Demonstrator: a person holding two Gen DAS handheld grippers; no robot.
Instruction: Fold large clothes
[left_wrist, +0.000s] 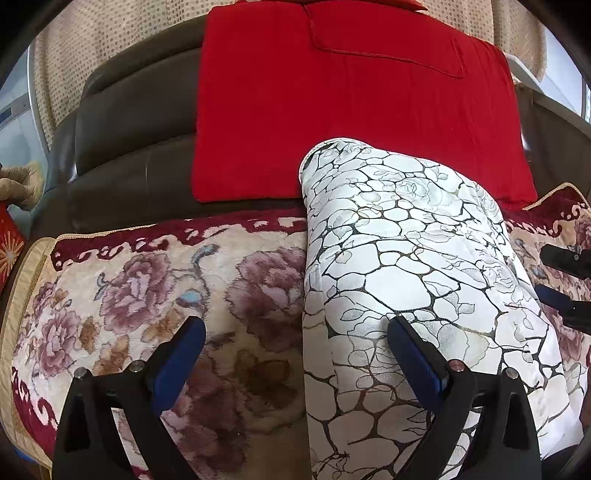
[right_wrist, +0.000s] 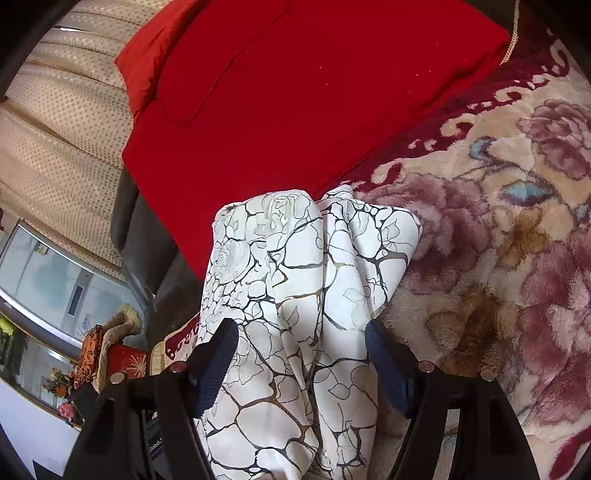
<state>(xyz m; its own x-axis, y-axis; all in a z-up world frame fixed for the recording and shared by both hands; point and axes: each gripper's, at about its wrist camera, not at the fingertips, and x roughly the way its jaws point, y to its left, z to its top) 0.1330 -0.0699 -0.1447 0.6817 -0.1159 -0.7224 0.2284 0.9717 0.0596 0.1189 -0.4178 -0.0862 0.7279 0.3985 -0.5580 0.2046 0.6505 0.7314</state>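
A white garment (left_wrist: 406, 266) with a black crackle and rose print lies as a long folded strip on the floral sofa cover (left_wrist: 147, 280). My left gripper (left_wrist: 297, 358) is open wide just above the strip's left edge, with one finger over the floral cover and the other over the garment. In the right wrist view the same garment (right_wrist: 295, 295) runs up between the spread fingers of my right gripper (right_wrist: 303, 363), which is open; the pads do not visibly press on the cloth. The right gripper's fingertips (left_wrist: 561, 277) also show at the strip's right side.
A red cloth (left_wrist: 332, 110) drapes over the dark leather sofa back (left_wrist: 129, 140) behind the garment. A beige dotted curtain (right_wrist: 55, 129) hangs beyond. Ornaments and a red box (right_wrist: 122, 358) sit beside the sofa's end.
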